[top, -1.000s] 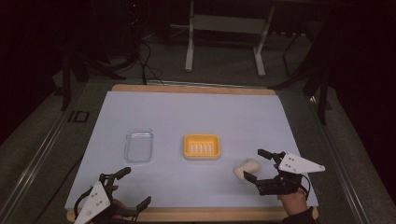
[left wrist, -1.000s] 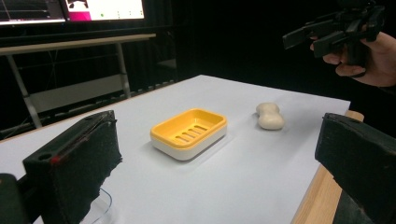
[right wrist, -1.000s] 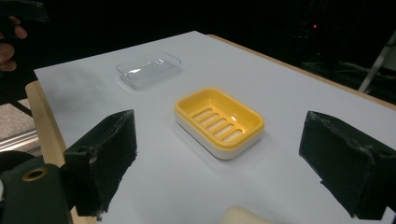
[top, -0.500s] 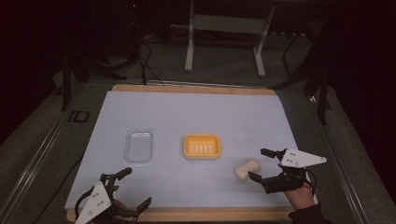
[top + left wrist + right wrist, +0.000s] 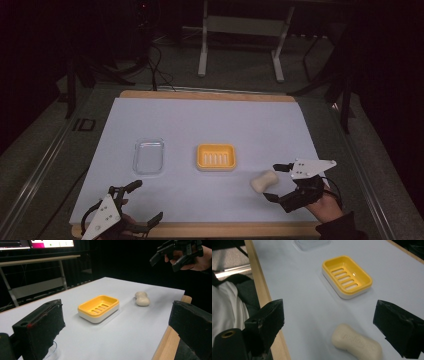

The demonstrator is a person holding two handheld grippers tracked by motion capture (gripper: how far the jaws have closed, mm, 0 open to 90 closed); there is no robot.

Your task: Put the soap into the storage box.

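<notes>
Right hand-held gripper [image 5: 278, 181] wide open, empty, just beside soap bar [image 5: 264, 180] on desk [image 5: 210, 125]; left hand-held gripper [image 5: 145, 201] wide open.

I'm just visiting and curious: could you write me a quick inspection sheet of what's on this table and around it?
Surface: pale sheet on a wood-edged table.
Job's things: soap bar lying flat, right of the yellow soap dish, apart from it.
Clutter: clear lid left of the dish.
Grippers: right gripper open beside the soap; left gripper open at the near edge.
Cables: black cables on the floor beyond.
Surroundings: dark room, metal stand behind.
</notes>
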